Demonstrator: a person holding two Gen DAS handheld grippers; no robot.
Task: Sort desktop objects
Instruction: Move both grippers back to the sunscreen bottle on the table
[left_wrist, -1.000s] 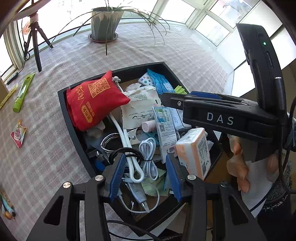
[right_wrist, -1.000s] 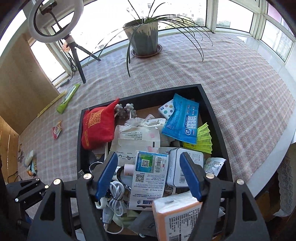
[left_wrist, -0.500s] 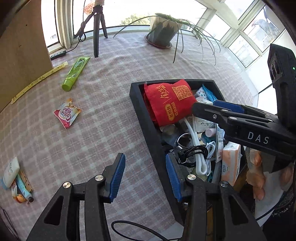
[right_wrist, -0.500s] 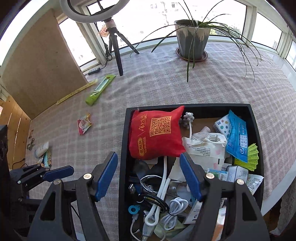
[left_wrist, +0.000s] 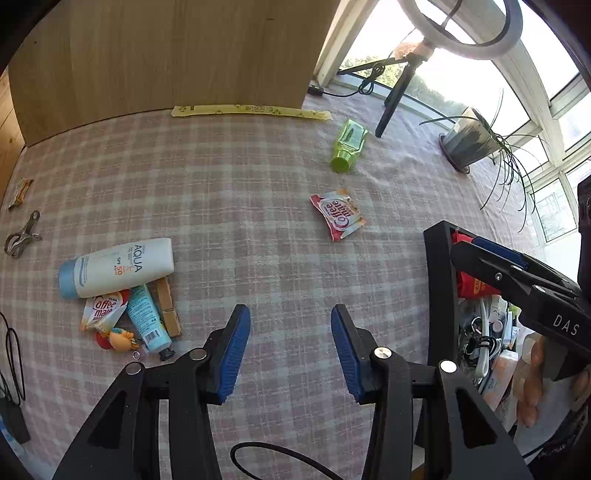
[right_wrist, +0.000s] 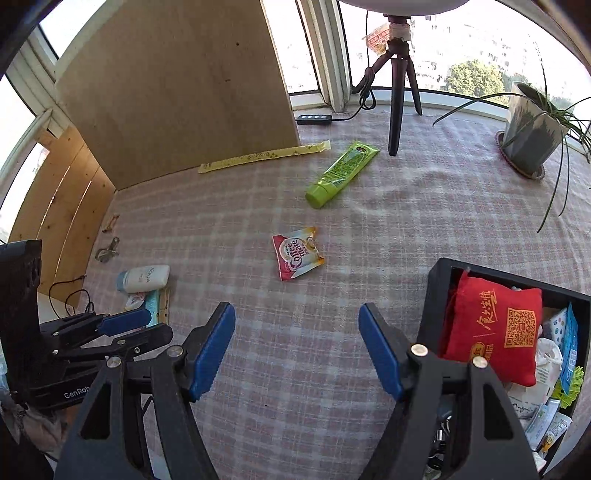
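Now both pairs of tongs hang over bare checked cloth with nothing between their blue pads: the left tongs (left_wrist: 290, 345) stand apart, and the right tongs (right_wrist: 297, 350) stand apart wider.

What is yet to be sorted lies loose on the surface (right_wrist: 258, 206). A coffee creamer sachet (right_wrist: 297, 253) sits near the middle, straight ahead of the right tongs and well clear of everything else. In the left view the same sachet (left_wrist: 338, 214) lies ahead and a little to the right. The right hand looks the nearer and better lined up, so that is likely the next pick. The sachet lies flat with its long axis slanting across the line of the right tongs, so a small roll of the wrist may help.

A green tube (right_wrist: 341, 168) lies farther on toward the far edge, its cap pointing back toward the tongs. A heap by the left edge, with a white sunscreen bottle (left_wrist: 116, 267) on top, is closer to the left tongs.

The black bin (right_wrist: 434, 306) sits at the near right corner, already crowded, with a red pouch (right_wrist: 495, 325) inside. Open cloth lies between sachet and bin.
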